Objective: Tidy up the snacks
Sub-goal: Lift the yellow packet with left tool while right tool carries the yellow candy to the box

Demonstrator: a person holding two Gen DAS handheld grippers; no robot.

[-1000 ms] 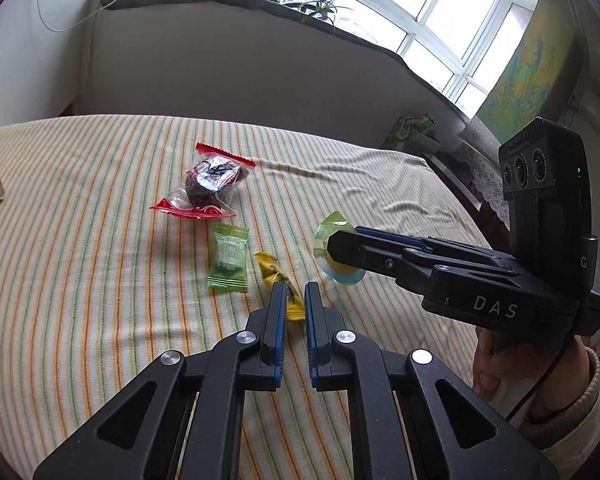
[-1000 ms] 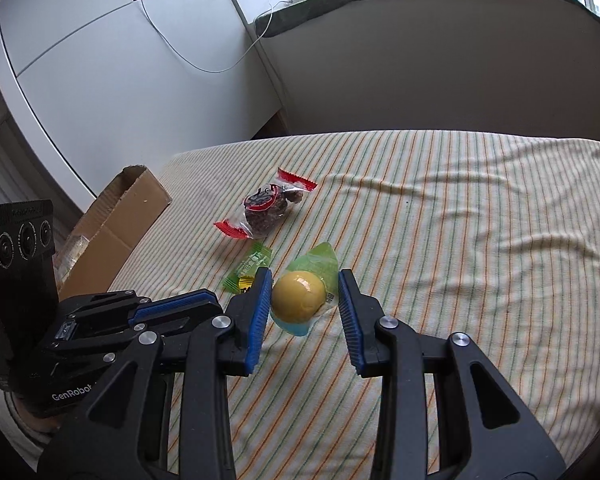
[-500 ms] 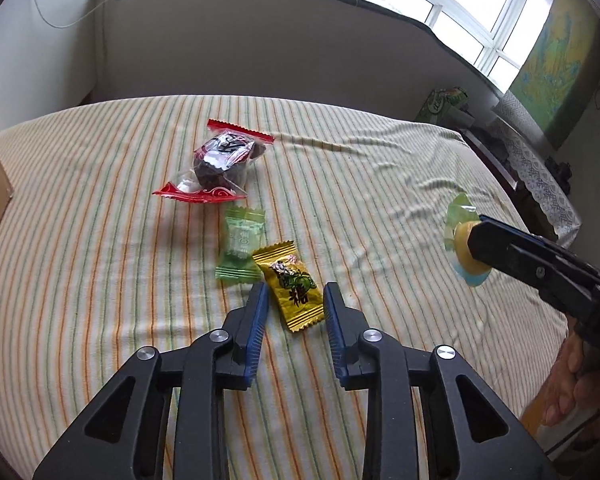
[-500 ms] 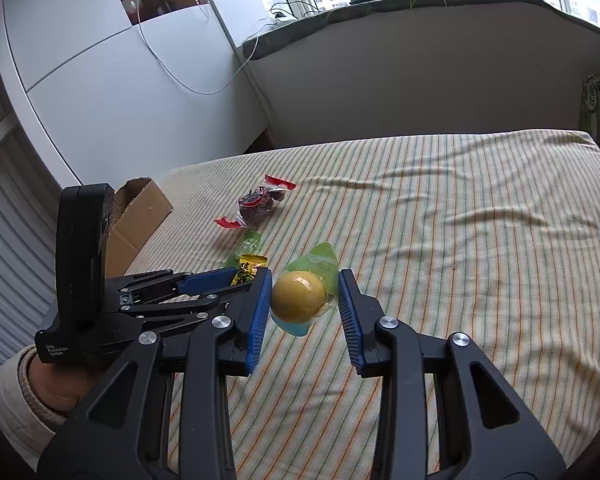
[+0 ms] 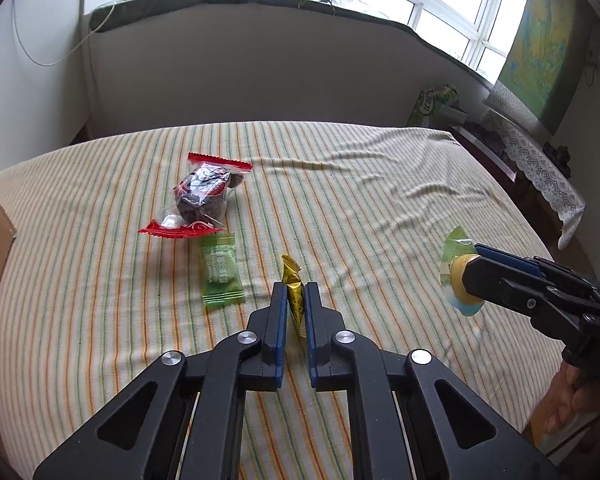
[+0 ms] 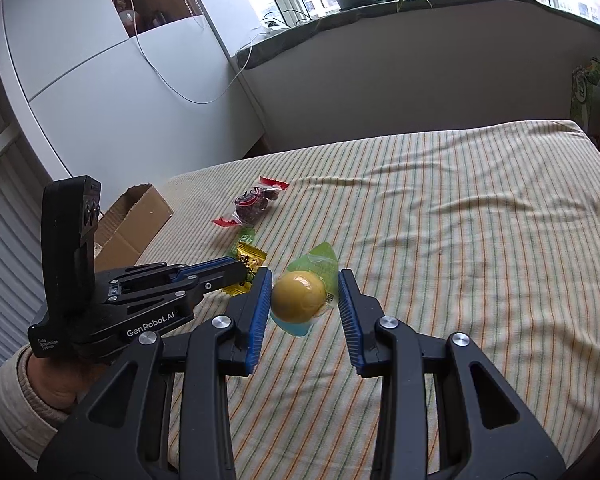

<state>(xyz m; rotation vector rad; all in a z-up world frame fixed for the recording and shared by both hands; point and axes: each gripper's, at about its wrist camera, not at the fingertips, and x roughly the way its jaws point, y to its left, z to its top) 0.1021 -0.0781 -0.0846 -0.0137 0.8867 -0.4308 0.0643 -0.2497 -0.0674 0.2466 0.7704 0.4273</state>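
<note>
Since half a second ago my left gripper (image 5: pixel 296 300) has gone from jaws apart around the flat-lying yellow candy packet (image 5: pixel 293 292) to clamped tight on it; the packet now stands on edge between the blue pads, its crinkled foil top poking out beyond the tips. My right gripper (image 6: pixel 305 296), seen from the left wrist, sits a little further from the packet than it did, and its hold is unchanged: the ribbed blue pads are pressed on the jelly cup (image 6: pixel 300 295), a smooth glossy yellow dome under a thin green-and-blue film lid, held above the cloth.

Taking the held yellow packet as my landmark: just to its left lies the green wrapped candy (image 5: pixel 221 272), a flat rectangular sachet with crimped ends. Beyond that, further from me, is the red-edged clear bag (image 5: pixel 202 204), lumpy with dark pieces and serrated at both seals. Well off to the left is the corrugated brown cardboard box (image 6: pixel 134 222), flaps open. Everything rests on the striped bedsheet (image 5: pixel 380 208), a soft woven cloth in orange and green lines, rumpled to the packet's right.
</note>
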